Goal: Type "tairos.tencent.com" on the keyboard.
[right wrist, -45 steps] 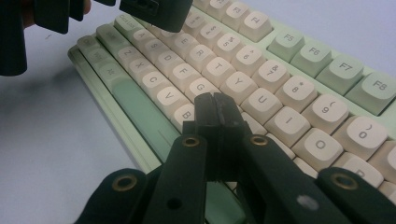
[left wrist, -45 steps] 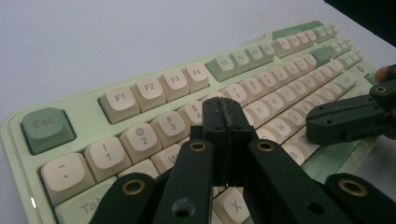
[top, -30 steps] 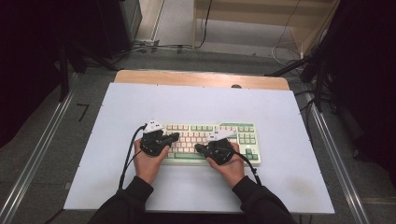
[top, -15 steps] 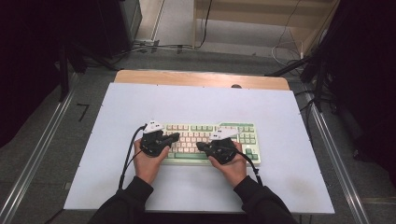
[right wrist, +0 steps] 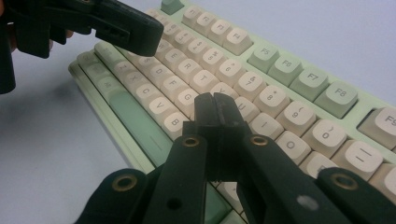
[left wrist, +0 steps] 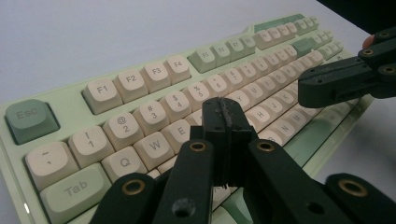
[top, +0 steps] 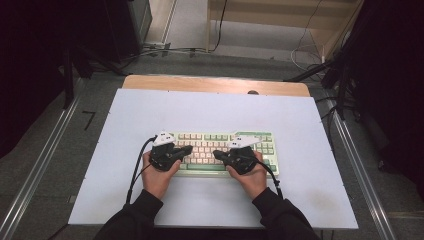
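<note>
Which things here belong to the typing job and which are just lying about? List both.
In the job:
- keyboard
- left gripper, shut, over the keys
- right gripper, shut, over the keys

Lying about:
- white table sheet
- floor cables
- dark knob at the table's far edge

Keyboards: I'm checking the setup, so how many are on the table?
1. A green and cream keyboard lies near the table's front middle, under the shut left gripper and right gripper.
</note>
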### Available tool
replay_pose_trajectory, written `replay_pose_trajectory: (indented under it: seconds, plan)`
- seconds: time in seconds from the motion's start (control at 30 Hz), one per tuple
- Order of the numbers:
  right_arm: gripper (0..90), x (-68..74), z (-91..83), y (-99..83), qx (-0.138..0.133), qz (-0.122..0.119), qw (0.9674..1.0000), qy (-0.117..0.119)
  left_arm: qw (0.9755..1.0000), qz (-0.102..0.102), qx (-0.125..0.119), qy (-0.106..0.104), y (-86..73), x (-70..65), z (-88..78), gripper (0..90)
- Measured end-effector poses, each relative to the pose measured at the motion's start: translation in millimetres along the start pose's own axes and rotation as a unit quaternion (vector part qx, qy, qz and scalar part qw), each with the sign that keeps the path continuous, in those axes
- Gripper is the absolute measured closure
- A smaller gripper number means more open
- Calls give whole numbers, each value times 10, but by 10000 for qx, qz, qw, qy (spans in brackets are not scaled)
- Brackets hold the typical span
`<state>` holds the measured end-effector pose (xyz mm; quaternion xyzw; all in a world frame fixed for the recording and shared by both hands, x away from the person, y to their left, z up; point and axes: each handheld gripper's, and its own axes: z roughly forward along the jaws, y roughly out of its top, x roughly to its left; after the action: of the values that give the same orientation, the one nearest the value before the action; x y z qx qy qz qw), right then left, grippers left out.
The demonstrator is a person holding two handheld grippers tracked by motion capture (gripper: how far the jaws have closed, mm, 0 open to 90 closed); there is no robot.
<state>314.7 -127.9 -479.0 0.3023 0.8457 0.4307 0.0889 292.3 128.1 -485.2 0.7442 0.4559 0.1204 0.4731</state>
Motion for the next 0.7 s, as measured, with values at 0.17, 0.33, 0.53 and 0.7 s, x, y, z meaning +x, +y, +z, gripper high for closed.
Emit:
replay_pose_trajectory:
  seconds: [0.17,0.33,0.53,0.7]
  plan:
    - [882,-18,-10,-2,-17,14,10000,-16,10000,22,45,-35,-17,-21,8,900]
    - [882,-31,-18,-4,-23,38,10000,-30,9999,66,120,-69,-43,-43,20,900]
    - [881,-47,-28,-5,-37,51,10000,-45,9998,101,172,-91,-61,-66,23,900]
    - [882,-51,-29,-6,-35,64,10000,-45,9996,116,228,-121,-77,-78,35,900]
